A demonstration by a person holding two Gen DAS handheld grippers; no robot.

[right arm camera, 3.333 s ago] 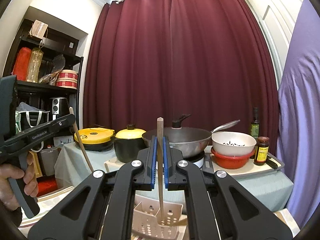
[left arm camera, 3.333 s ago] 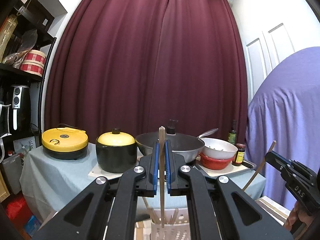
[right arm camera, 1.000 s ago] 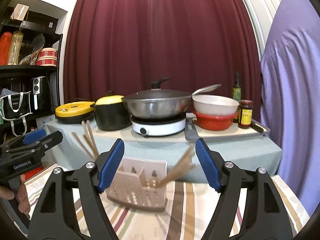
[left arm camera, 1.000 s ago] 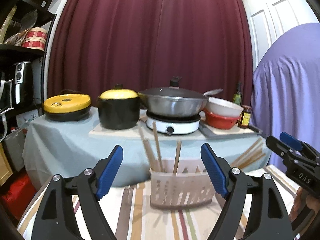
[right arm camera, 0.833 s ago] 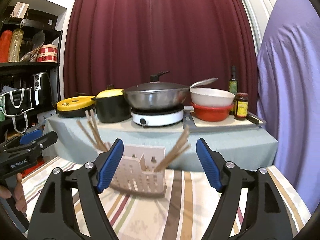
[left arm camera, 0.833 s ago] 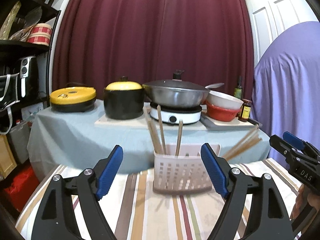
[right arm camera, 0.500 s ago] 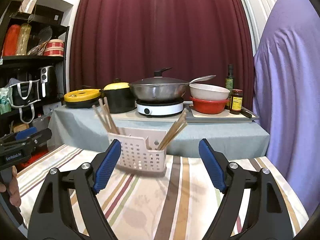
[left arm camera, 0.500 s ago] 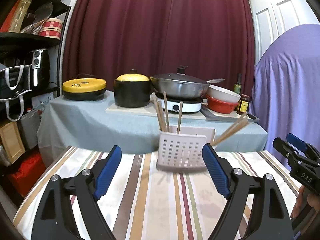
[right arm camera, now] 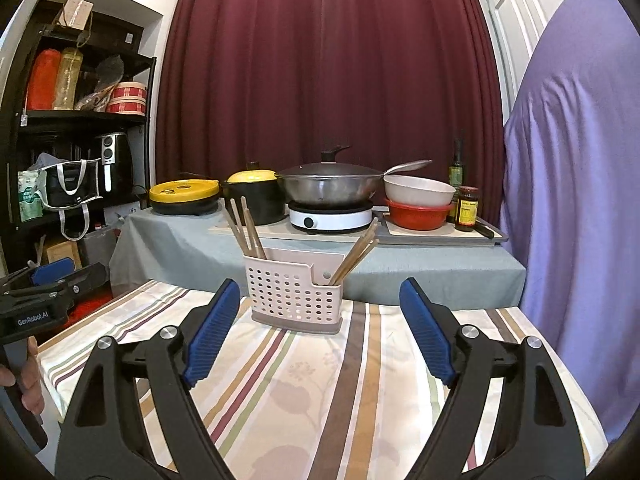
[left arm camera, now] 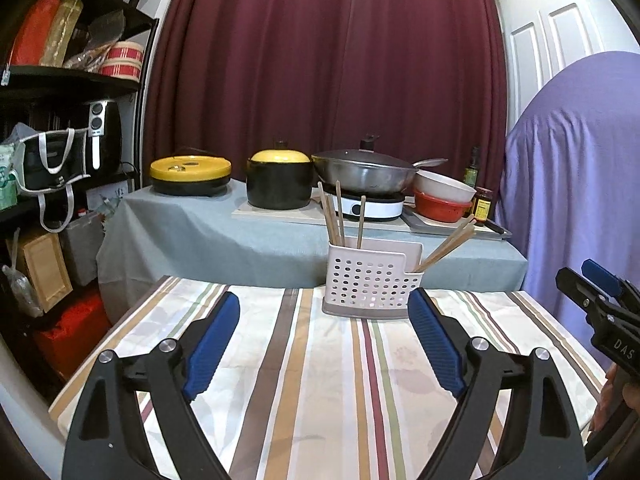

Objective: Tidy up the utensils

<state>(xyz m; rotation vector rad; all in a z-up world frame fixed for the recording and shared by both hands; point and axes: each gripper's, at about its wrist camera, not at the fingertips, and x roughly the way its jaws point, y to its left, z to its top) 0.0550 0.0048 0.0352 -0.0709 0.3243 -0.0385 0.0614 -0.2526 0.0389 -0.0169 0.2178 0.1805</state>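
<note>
Both the left gripper (left arm camera: 324, 344) and right gripper (right arm camera: 318, 334), jaws just widened and empty, sit near the perforated white plastic utensil caddy (left arm camera: 370, 286) holding wooden chopsticks (left arm camera: 340, 216).

Perforated plastic caddy (left arm camera: 372, 282), wooden chopsticks (left arm camera: 340, 216)

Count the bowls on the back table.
2. A white bowl sits stacked in a red bowl, right of the wok; a third could hide between them.
</note>
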